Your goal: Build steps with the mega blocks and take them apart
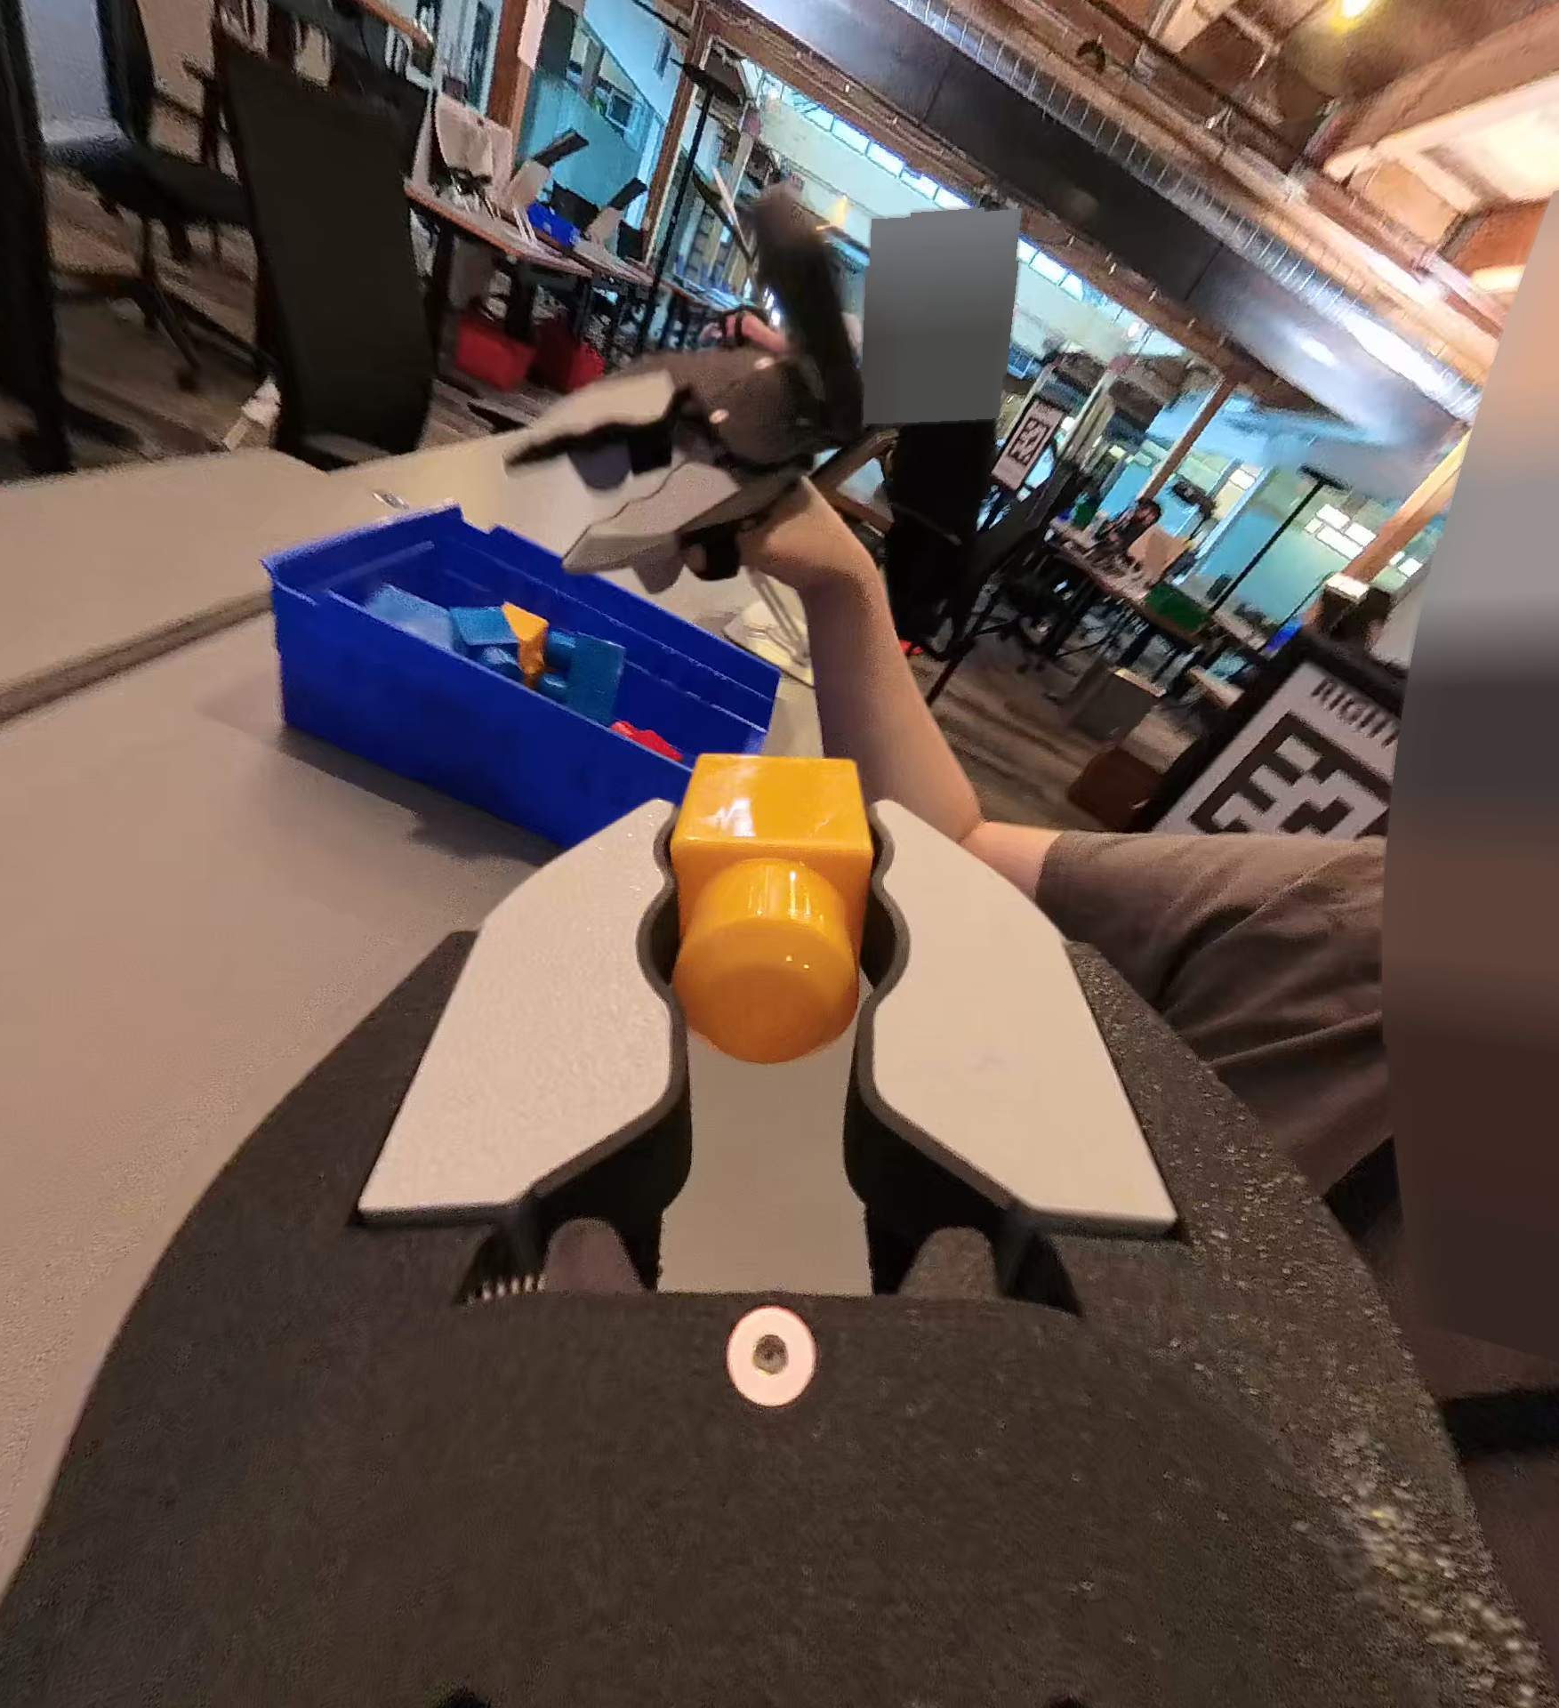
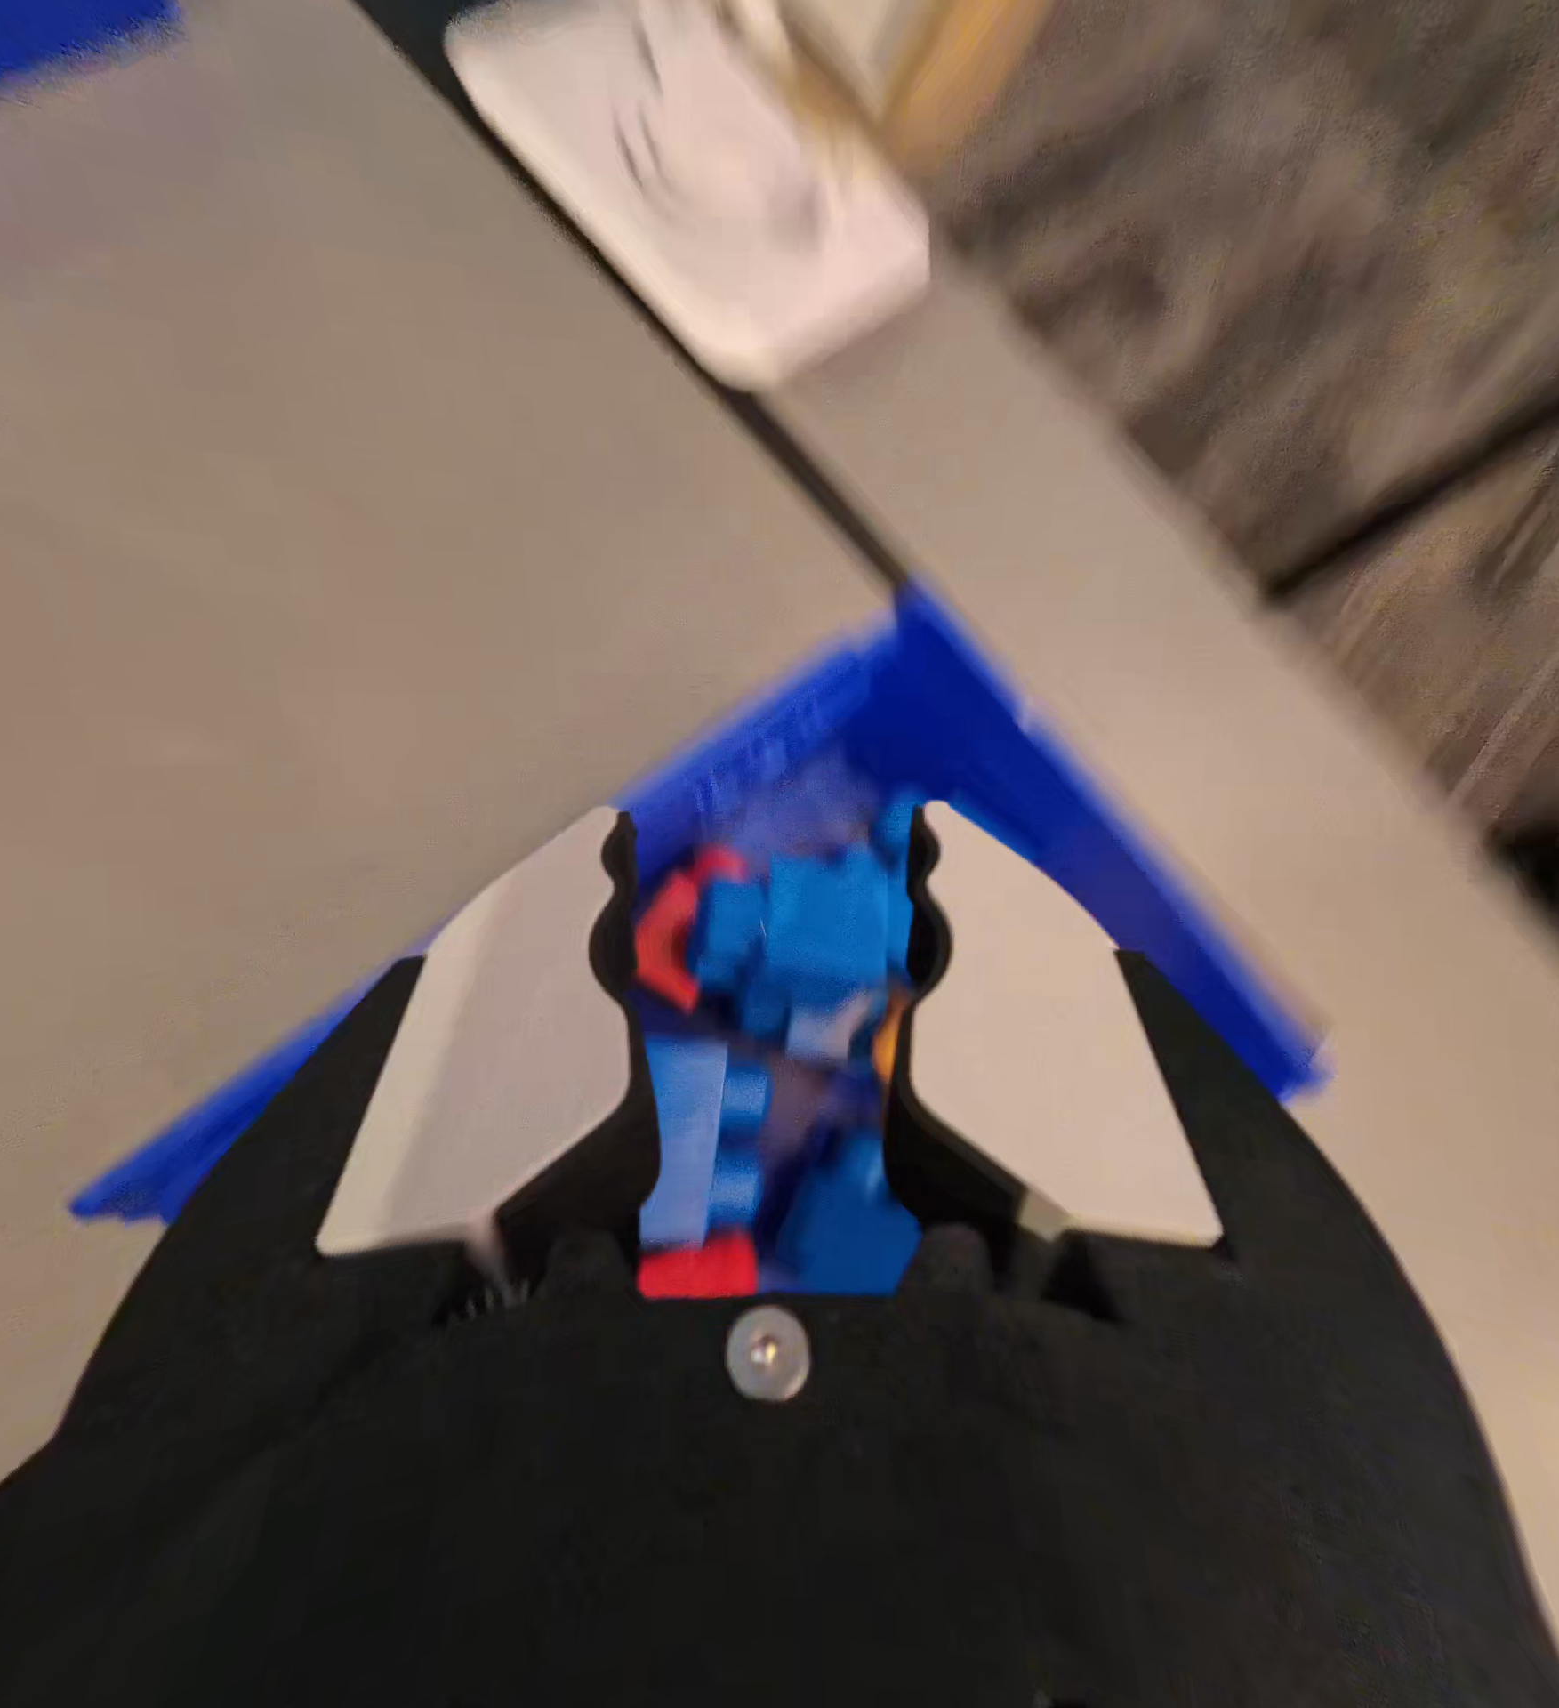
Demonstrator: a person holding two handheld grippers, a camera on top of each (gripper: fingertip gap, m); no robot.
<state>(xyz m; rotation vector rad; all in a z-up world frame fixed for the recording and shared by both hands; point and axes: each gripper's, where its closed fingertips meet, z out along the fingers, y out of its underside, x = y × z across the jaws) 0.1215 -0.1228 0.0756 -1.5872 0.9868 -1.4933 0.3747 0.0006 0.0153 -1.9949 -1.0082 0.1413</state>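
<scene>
Step in hand: gathering blocks for the build, as I judge it; no steps stand on the table [image 1: 110,924] in either view.
Left gripper [image 1: 771,887]: clamped on an orange block [image 1: 771,906], held above the table, near the blue bin [image 1: 480,739].
Orange block's direction: its round stud points back toward the camera and its square body away toward the bin, so its long axis runs along the fingers.
Right gripper [image 2: 771,915]: jaws apart with nothing between them, held over the bin [image 2: 988,739] and aimed down into it; this view is blurred.
Bin contents: loose blue blocks [image 2: 812,924], a red piece [image 2: 674,933] and another orange one [image 1: 526,638], lying jumbled.
Next move calls for: probably lowering the right gripper onto one blue block, squaring the fingers to its flat sides before closing, since the pieces lie at odd angles and touch.
</scene>
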